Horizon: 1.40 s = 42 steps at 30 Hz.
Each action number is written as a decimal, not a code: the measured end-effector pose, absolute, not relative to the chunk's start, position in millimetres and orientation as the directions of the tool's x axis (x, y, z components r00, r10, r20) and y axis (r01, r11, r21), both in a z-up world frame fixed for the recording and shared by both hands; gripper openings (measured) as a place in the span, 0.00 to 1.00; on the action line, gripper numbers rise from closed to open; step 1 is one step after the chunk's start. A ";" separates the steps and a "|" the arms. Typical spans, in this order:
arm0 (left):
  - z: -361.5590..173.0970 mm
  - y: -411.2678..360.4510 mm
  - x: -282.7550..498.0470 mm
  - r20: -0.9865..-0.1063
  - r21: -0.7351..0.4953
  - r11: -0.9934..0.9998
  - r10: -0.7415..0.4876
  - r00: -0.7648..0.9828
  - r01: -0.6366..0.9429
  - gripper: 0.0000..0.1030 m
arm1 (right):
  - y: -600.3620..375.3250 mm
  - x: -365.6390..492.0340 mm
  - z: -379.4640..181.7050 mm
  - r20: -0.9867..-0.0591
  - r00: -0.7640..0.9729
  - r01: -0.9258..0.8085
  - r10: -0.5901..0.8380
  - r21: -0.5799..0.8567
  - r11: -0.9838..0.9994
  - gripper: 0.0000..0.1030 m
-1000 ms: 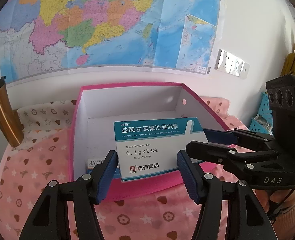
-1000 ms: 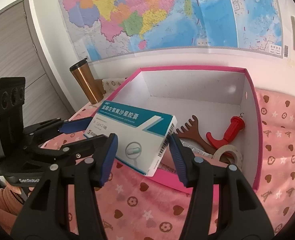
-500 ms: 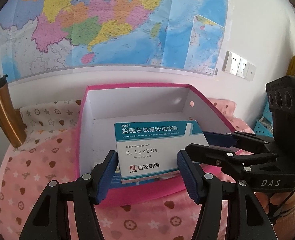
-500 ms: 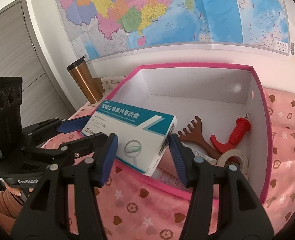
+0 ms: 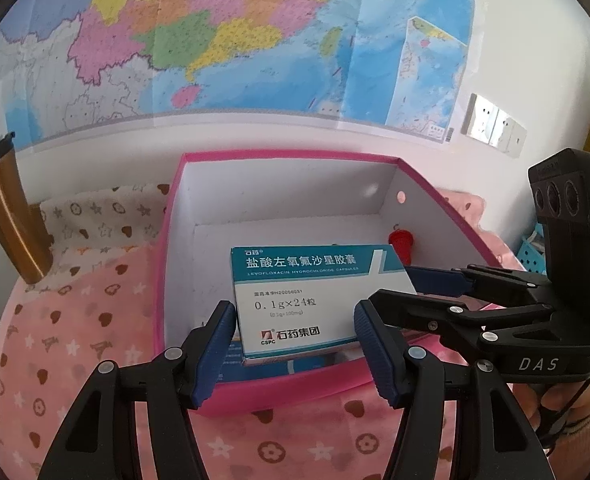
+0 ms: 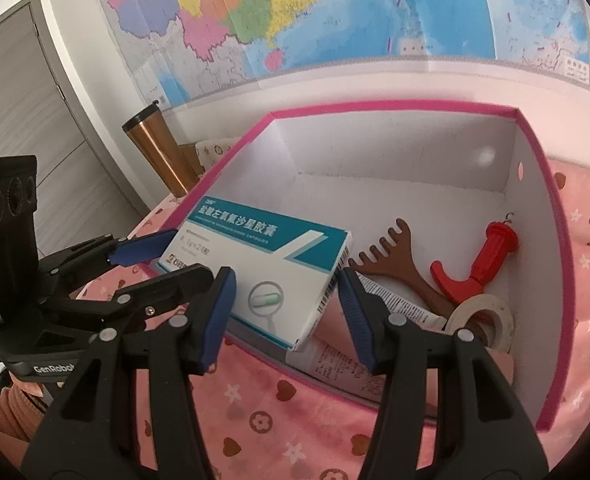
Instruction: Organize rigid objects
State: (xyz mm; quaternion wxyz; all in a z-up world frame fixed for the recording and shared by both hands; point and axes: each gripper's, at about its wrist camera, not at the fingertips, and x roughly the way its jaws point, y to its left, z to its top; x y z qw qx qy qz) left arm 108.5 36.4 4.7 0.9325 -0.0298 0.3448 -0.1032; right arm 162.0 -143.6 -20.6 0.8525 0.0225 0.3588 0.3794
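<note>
A white and teal medicine box (image 5: 311, 300) (image 6: 271, 276) is held over the near edge of an open pink storage box (image 5: 175, 216) (image 6: 551, 264). My left gripper (image 5: 295, 344) is shut on its long sides. My right gripper (image 6: 283, 304) is shut on its other two sides and shows as the black tool at the right of the left wrist view (image 5: 455, 300). Inside the pink box lie a brown comb-like scraper (image 6: 395, 260), a red handled tool (image 6: 483, 260) (image 5: 401, 240), a tape roll (image 6: 483, 316) and a white tube (image 6: 375, 320).
A copper tumbler (image 5: 3, 216) (image 6: 159, 152) stands left of the pink box against the wall. A pink patterned cloth (image 5: 75, 340) (image 6: 275, 420) covers the surface. A map hangs on the wall behind. A blue basket (image 5: 535, 248) is at far right.
Both grippers have carried the medicine box forward and lower over the pink box's near edge. The box's inside now shows more fully. Both grips are unchanged.
</note>
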 end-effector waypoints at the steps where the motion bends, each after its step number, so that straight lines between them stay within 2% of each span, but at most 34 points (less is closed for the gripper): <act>1: 4.1 37.2 109.2 -0.640 -0.129 0.977 -0.211 0.739 0.168 0.60 | -142.5 163.2 -22.2 -0.599 0.449 -0.629 0.662 0.315 0.711 0.54; 11: 6.9 40.4 103.3 -0.626 -0.117 0.981 -0.196 0.755 0.158 0.63 | -138.6 162.0 -26.9 -0.612 0.459 -0.618 0.644 0.300 0.726 0.54; 13: 8.6 39.7 95.3 -0.608 -0.118 0.978 -0.208 0.766 0.172 0.69 | -142.7 155.7 -24.7 -0.603 0.478 -0.618 0.639 0.286 0.732 0.56; 15: 11.4 39.7 87.1 -0.585 -0.118 0.977 -0.212 0.783 0.176 0.82 | -147.2 146.1 -21.7 -0.589 0.508 -0.617 0.629 0.261 0.743 0.62; 18: 14.9 39.8 74.0 -0.557 -0.126 0.974 -0.227 0.798 0.189 0.88 | -157.2 126.1 -16.1 -0.560 0.555 -0.617 0.616 0.220 0.756 0.67; 21: 15.1 38.5 56.8 -0.529 -0.137 0.969 -0.246 0.812 0.205 1.00 | -169.0 95.6 -11.0 -0.518 0.627 -0.606 0.582 0.145 0.782 0.83; 23: 13.6 35.4 46.4 -0.517 -0.121 0.972 -0.235 0.823 0.201 1.00 | -175.7 79.7 -11.3 -0.492 0.668 -0.588 0.558 0.111 0.801 0.96; 25: 8.4 32.4 37.8 -0.520 -0.123 0.974 -0.225 0.824 0.189 1.00 | -183.5 66.5 -15.9 -0.480 0.709 -0.547 0.517 0.089 0.832 1.00; 31: -11.2 21.8 23.2 -0.563 -0.107 0.984 -0.180 0.806 0.145 1.00 | -194.7 49.2 -38.0 -0.526 0.717 -0.477 0.458 0.109 0.872 1.00; 40: -18.7 19.2 13.9 -0.587 -0.067 0.996 -0.092 0.804 0.066 1.00 | -194.9 27.9 -48.6 -0.530 0.718 -0.474 0.451 0.102 0.875 1.00; 42: -21.8 18.8 11.3 -0.597 -0.077 0.994 -0.103 0.796 0.071 1.00 | -194.6 26.0 -49.5 -0.530 0.716 -0.477 0.453 0.102 0.873 1.00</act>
